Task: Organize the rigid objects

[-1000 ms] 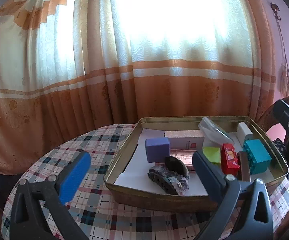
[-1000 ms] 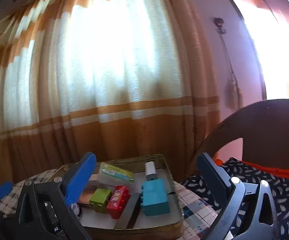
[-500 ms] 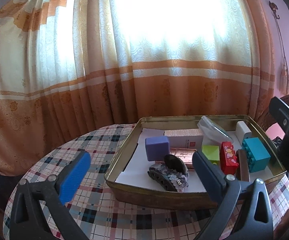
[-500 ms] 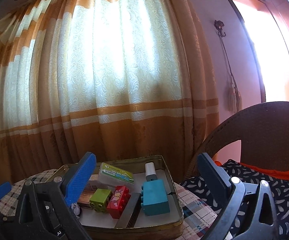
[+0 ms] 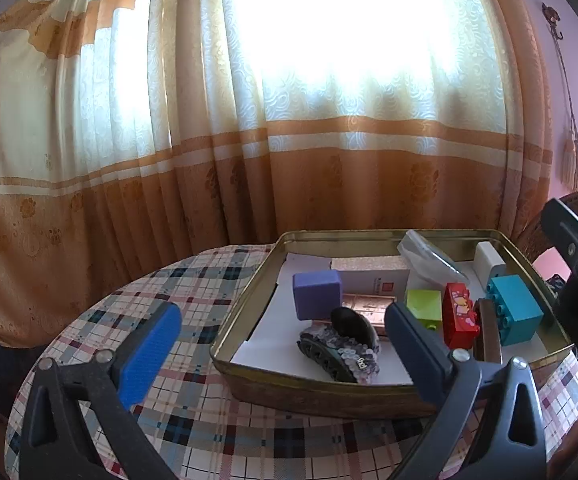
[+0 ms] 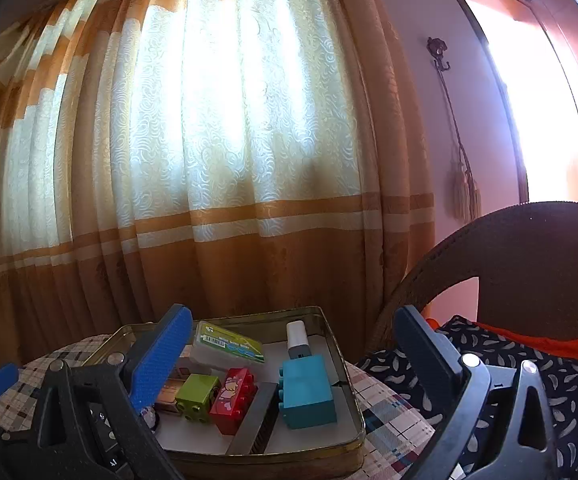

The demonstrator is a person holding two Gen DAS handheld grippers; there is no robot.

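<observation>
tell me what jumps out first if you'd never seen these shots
The shallow gold metal tin on the plaid-clothed round table, crowded with small items. Brightest are the teal plastic building block at its right side and the red plastic block beside it. Behind glows a backlit orange-and-cream curtain.

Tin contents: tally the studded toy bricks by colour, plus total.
Teal brick: 1
Red brick: 1
Lime-green brick: 1
Total: 3 studded bricks, all lying in the tin. The purple cube shows no studs, so it is not counted.
</observation>
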